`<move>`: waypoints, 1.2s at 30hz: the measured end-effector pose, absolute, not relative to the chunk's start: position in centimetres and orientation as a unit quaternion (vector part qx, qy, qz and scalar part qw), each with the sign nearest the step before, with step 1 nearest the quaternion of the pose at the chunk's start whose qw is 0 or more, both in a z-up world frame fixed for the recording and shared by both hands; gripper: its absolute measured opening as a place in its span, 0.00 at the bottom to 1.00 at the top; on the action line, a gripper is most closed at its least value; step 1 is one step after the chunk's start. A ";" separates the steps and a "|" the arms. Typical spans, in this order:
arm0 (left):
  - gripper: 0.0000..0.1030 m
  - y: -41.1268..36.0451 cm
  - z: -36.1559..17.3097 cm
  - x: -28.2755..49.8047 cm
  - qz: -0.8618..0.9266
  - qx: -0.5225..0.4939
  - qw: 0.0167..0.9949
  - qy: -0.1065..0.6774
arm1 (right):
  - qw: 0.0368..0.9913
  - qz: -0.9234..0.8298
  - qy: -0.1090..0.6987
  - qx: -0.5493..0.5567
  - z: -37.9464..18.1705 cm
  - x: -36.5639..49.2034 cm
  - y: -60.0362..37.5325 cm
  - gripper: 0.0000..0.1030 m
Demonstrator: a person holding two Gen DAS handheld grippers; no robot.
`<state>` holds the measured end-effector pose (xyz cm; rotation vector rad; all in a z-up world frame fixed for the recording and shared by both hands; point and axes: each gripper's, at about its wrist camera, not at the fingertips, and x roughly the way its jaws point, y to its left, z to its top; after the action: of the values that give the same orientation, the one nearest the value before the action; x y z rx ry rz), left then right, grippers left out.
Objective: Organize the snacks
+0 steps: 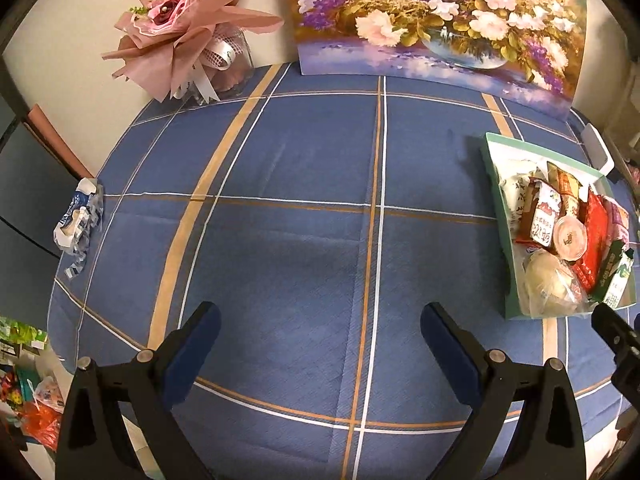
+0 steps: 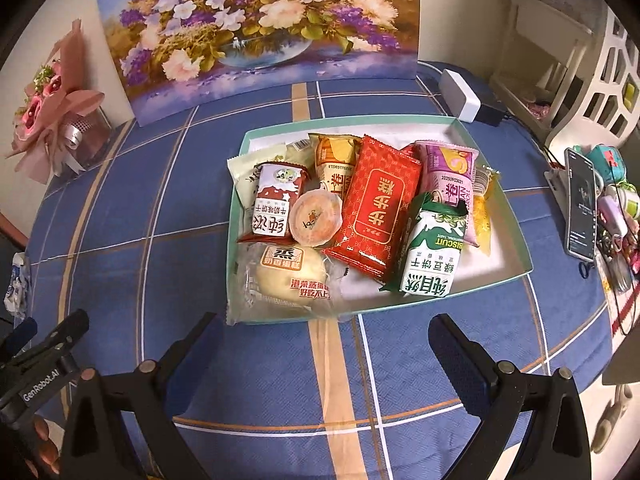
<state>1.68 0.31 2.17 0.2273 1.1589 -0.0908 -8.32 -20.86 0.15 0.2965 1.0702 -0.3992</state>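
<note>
A shallow green-rimmed box [image 2: 520, 248] sits on the blue plaid tablecloth and holds several snacks: a red packet [image 2: 374, 210], a green biscuit pack [image 2: 434, 256], a wrapped bun [image 2: 290, 276], a jelly cup [image 2: 316, 220], a pink roll pack [image 2: 448, 176]. My right gripper [image 2: 324, 332] is open and empty just in front of the box. My left gripper [image 1: 320, 324] is open and empty over bare cloth; the box [image 1: 490, 168] lies to its right. The left gripper also shows at the right wrist view's lower left [image 2: 40, 344].
A flower painting [image 2: 256, 28] leans on the back wall. A pink bouquet [image 1: 188, 28] stands at the back left. A crumpled blue-white wrapper [image 1: 78, 220] lies at the table's left edge. A white block [image 2: 460, 96], a phone [image 2: 580, 204] and clutter are on the right.
</note>
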 end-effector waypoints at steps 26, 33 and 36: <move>0.97 0.1 2.4 2.0 -0.061 0.100 0.831 0.544 | 0.833 -0.182 0.505 0.133 0.1 -8.0 -20.4 1.00; 0.97 -0.1 2.4 2.0 -0.062 0.100 0.831 0.544 | 0.832 -0.181 0.507 0.134 0.0 -8.0 -20.4 1.00; 0.97 -0.1 2.4 2.0 -0.062 0.100 0.831 0.544 | 0.832 -0.181 0.507 0.133 0.0 -8.0 -20.5 1.00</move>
<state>2.04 -0.06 2.43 0.2112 1.1532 -0.1308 -7.97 -20.47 -0.04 0.2828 1.0754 -0.3833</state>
